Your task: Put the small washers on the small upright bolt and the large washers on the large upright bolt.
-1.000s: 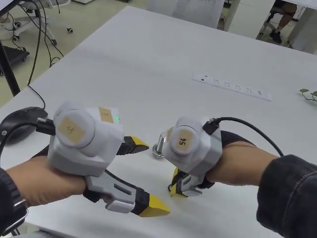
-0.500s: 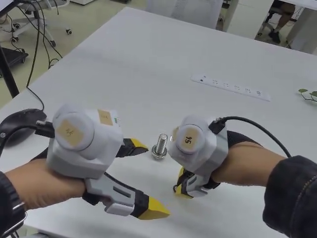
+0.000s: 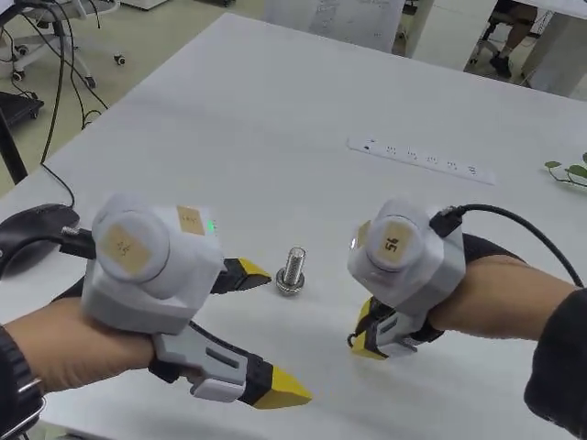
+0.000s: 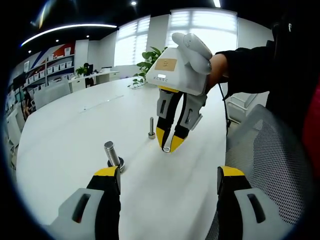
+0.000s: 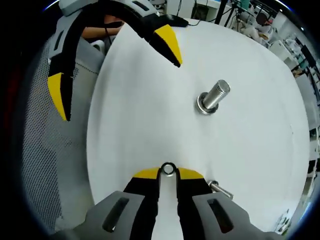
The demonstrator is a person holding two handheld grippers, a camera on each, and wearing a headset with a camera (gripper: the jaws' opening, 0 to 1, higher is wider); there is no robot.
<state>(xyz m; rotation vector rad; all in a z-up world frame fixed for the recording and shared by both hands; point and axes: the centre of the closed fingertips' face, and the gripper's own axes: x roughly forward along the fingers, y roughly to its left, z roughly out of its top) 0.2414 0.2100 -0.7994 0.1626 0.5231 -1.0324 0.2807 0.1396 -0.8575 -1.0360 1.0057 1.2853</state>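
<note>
My left gripper [image 3: 266, 332] hangs low over the white workbench [image 3: 275, 128]. Its yellow-tipped jaws are spread wide and there is nothing between them. My right gripper [image 5: 169, 174] has its jaws drawn almost fully together on a small silver ring washer [image 5: 169, 169]. The washer is pinched right at the yellow tips, with its hole facing that gripper's camera. In the left gripper view the right gripper points steeply down, and the washer at its tips sits close to the tabletop. I cannot tell whether it touches.

The large silver threaded bolt [image 3: 293, 271] stands upright on the bench between my two grippers. It is just beside the far jaw of the left gripper and apart from the right gripper. It has a wider collar at its foot, and I cannot tell whether that is the bolt's head or a washer. The small slim bolt [image 4: 151, 127] stands upright beyond the large one in the left gripper view, near the right gripper's tips. In the right gripper view it appears just beside one of that gripper's jaws. The held washer is not on either bolt. A white power strip [image 3: 417, 160] lies farther back on the bench.
</note>
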